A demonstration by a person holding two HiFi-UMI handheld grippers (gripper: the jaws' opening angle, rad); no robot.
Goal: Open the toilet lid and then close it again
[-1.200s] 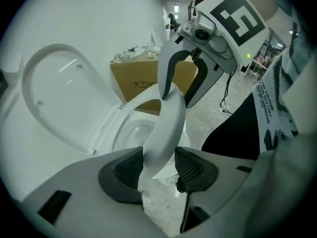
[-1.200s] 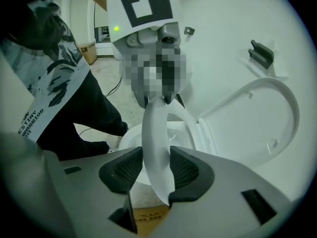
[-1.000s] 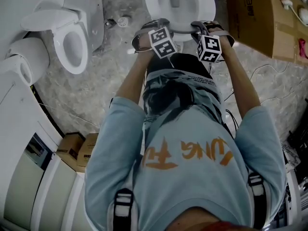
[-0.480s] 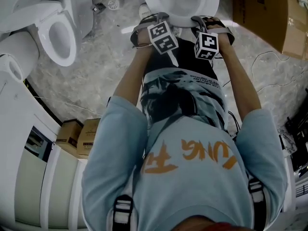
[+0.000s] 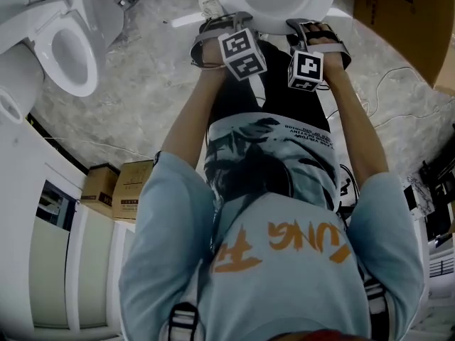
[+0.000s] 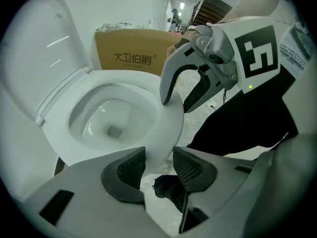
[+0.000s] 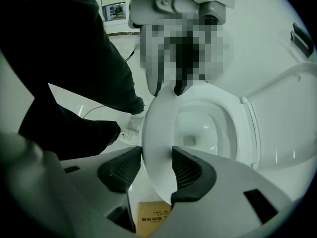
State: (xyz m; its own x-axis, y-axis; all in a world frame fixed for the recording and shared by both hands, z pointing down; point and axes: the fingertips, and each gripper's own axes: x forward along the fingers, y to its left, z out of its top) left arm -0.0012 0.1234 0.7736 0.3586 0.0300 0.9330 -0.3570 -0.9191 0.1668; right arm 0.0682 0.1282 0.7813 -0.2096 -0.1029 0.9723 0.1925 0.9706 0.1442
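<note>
Fingers: left gripper (image 6: 158,165) just narrowed onto front rim of toilet seat (image 6: 167,128); right gripper (image 7: 156,170) clamps same rim. Lid (image 6: 47,53) upright behind bowl (image 6: 101,110), 10 o'clock. Opening looks done; closing lid remains.

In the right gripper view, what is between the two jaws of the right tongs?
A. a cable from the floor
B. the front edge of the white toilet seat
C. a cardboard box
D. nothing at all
B: in the right gripper view, the right tongs are closed from both sides on the thin white front edge of the toilet seat.
</note>
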